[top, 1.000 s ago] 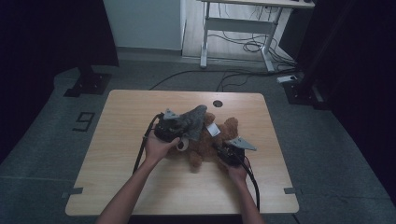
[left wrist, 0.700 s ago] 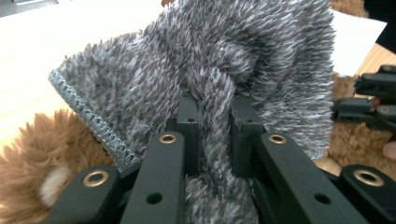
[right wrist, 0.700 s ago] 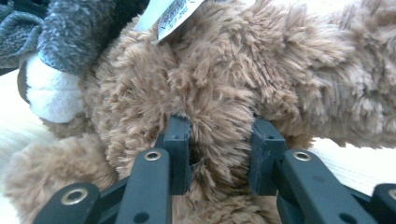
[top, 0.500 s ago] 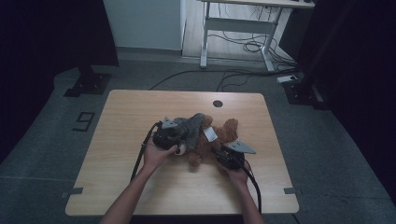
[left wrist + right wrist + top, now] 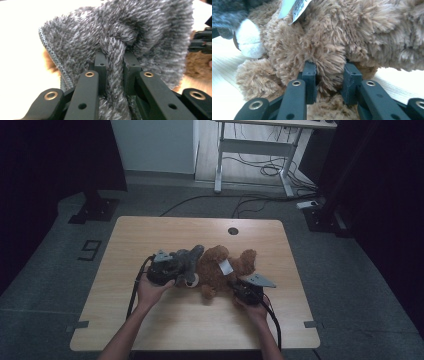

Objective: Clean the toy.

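The worktop (image 5: 150, 235) is lying as a pale wooden rectangle with rounded corners, smooth-grained, with a small dark round hole (image 5: 233, 230) near its far edge. It is standing on a grey carpeted floor (image 5: 45, 285), where black cables (image 5: 260, 170) are trailing beneath a white metal desk frame (image 5: 250, 145) farther back.

At the middle of the worktop a brown teddy bear (image 5: 225, 270) is lying on its side, its plush long, shaggy and matted in tufts, with a white muzzle (image 5: 249, 40) showing smooth against the fur and a white printed tag (image 5: 226, 267) sticking out from its body. A grey knitted cap (image 5: 105, 32) of fuzzy, flecked yarn is sitting against the bear's head end, its hem (image 5: 53, 56) finished in a pale stitched line.

The left claw (image 5: 114, 66), a black angular linkage with brass-ringed pivots, is clenching a bunched fold of the grey cap between its pads, at the left of the bear. The right claw (image 5: 329, 75) is pinching a thick tuft of the bear's brown plush at its near side, the pads sinking deep into the pile; its jaws have just been closing on that fur. The person's hands are wrapping each gripper body, forearms coming in from the near edge.
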The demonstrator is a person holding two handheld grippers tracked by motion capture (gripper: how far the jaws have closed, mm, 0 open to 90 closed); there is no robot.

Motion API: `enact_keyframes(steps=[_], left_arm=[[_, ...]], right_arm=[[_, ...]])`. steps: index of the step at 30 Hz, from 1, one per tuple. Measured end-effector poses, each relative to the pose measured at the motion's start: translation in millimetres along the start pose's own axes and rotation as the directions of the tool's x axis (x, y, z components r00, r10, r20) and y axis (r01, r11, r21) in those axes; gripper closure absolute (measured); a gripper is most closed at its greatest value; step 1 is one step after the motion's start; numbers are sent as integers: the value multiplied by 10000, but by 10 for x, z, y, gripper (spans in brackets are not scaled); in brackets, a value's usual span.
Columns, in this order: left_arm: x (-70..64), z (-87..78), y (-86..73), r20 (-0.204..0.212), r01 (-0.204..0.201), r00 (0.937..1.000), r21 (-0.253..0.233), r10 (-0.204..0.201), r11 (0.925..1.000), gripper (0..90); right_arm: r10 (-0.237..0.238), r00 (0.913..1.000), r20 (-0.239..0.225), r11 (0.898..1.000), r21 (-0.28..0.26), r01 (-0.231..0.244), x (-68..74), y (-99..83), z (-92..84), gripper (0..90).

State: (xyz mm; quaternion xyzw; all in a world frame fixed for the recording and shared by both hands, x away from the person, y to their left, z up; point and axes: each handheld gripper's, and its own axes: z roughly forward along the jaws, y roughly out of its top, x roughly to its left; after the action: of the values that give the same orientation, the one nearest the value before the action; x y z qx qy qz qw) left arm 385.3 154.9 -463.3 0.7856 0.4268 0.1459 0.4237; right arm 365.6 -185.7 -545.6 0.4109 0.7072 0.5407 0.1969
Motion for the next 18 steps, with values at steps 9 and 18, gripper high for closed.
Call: enact_keyframes(steps=[9, 18], left_arm=[[153, -130, -70, -495, 369, 9981, -48, -371, 9993, 771], [-162, 25, 590, -346, -499, 9983, -599, 479, 9970, 769]], right_arm=[[-12, 10000, -52, 10000, -61, 12, -7, -17, -11, 703], [-220, 9997, -112, 9997, -140, 218, -14, -28, -17, 705]])
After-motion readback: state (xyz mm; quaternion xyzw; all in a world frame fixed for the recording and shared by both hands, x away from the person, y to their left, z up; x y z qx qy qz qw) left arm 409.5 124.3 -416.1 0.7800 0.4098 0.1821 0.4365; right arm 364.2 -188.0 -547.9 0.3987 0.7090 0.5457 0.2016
